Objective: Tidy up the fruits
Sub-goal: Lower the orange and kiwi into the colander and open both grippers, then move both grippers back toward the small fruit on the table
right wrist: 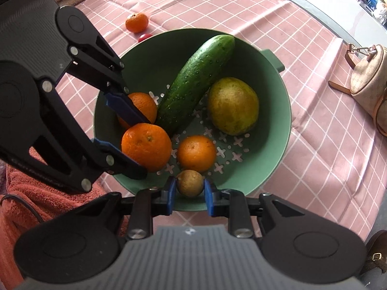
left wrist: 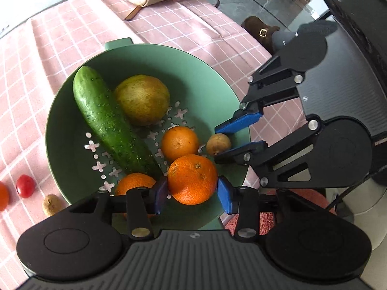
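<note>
Over the green bowl point(left wrist: 72, 111), the left gripper point(left wrist: 192, 192) brackets a tangerine point(left wrist: 192, 178), jaws wide, not visibly pressing. The right gripper point(right wrist: 188, 194) narrowly flanks a small brown fruit point(right wrist: 189, 183) near the bowl's rim. Release low, gently, so neither rolls.

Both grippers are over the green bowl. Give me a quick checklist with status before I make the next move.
1. Left gripper straddles the big orange: ok, pads either side.
2. Left pads touching the orange: cannot tell; a small gap seems to show.
3. Right gripper straddles the small brown fruit: ok.
4. Right grip closed firmly: cannot tell.
5. The two grippers apart from each other: ok, though close above the green bowl.
6. All fruit in the bowl: not ok; a cherry tomato, another brown fruit and an orange lie on the checked cloth.
</note>
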Demonstrator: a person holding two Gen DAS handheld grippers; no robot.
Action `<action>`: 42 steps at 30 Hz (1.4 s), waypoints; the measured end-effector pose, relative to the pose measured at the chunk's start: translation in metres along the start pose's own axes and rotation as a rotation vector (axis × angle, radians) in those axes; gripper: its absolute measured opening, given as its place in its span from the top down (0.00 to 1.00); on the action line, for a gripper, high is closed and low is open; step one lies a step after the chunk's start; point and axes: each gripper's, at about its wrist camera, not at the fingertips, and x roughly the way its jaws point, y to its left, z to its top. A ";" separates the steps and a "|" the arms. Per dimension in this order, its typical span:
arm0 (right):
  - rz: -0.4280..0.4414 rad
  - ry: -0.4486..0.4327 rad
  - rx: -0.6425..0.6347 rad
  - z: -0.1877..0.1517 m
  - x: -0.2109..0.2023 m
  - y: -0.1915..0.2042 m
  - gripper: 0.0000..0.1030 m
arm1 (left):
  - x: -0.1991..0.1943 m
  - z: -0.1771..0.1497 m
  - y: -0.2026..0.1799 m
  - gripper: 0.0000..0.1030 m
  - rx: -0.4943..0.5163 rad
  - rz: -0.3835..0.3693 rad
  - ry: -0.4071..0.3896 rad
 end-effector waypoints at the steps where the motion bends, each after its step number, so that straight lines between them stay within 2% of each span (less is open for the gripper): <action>1: -0.001 0.005 -0.006 0.001 0.002 0.001 0.80 | 0.001 0.001 0.001 0.50 -0.006 -0.007 0.005; 5: 0.008 0.023 -0.005 0.003 0.008 0.001 0.79 | -0.001 0.002 0.008 0.44 -0.052 -0.032 0.004; 7: 0.007 0.023 0.002 0.004 0.008 0.000 0.79 | -0.005 0.002 0.010 0.34 -0.067 -0.051 -0.015; 9: -0.001 0.024 -0.002 0.004 0.007 0.002 0.79 | -0.009 0.001 0.011 0.31 -0.082 -0.062 -0.036; 15: -0.019 -0.003 0.014 0.003 -0.007 0.007 0.78 | -0.029 -0.003 0.010 0.32 -0.107 -0.097 -0.115; 18: -0.027 -0.024 0.027 0.003 -0.016 0.013 0.70 | -0.042 -0.006 0.008 0.32 -0.098 -0.072 -0.127; 22: -0.039 -0.042 0.065 0.008 -0.031 0.022 0.69 | -0.062 -0.013 0.007 0.32 -0.087 -0.028 -0.166; 28: -0.079 -0.165 0.184 0.022 -0.058 0.046 0.67 | -0.107 -0.039 0.025 0.36 -0.114 0.074 -0.245; 35: -0.054 -0.380 0.303 0.046 -0.063 0.091 0.67 | -0.145 -0.084 0.069 0.38 -0.217 0.190 -0.338; 40: -0.065 -0.499 0.396 0.063 -0.043 0.127 0.67 | -0.144 -0.116 0.092 0.43 -0.263 0.202 -0.365; 42: -0.102 -0.531 0.411 0.067 -0.035 0.142 0.67 | -0.138 -0.127 0.098 0.45 -0.254 0.218 -0.364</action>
